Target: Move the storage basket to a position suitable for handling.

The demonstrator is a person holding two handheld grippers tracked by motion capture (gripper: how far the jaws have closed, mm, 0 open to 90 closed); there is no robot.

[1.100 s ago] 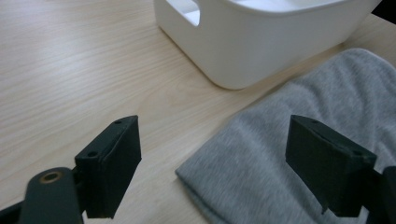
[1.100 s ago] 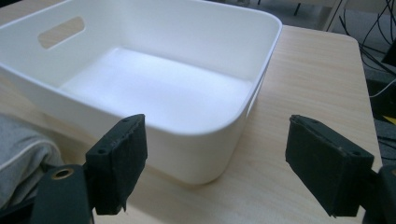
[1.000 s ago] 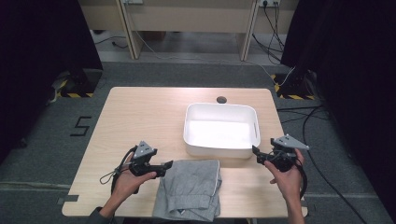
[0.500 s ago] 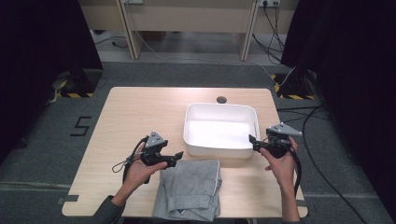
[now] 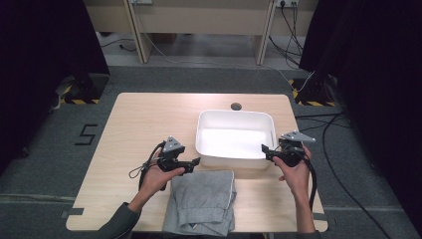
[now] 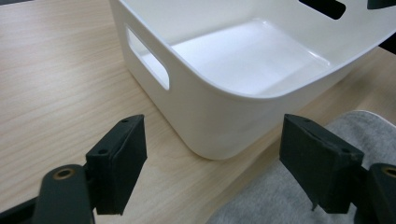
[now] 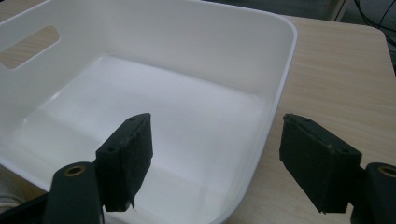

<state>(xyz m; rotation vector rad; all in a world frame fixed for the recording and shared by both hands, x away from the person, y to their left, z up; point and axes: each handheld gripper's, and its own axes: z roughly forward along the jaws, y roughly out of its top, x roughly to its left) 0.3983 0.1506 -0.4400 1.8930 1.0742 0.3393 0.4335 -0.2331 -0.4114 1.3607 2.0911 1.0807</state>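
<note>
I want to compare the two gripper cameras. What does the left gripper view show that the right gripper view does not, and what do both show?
The left gripper view alone shows the grey folded garment beside the tub's near corner, and a handle cutout from outside. The right gripper view alone shows the tub's rim between its open jaws, and the table's far corner. Both show the empty white plastic tub, the wooden table and two black jaws standing apart, holding nothing.

grey cloth: near end cut by frame | small dark disc: unidentifiable
</note>
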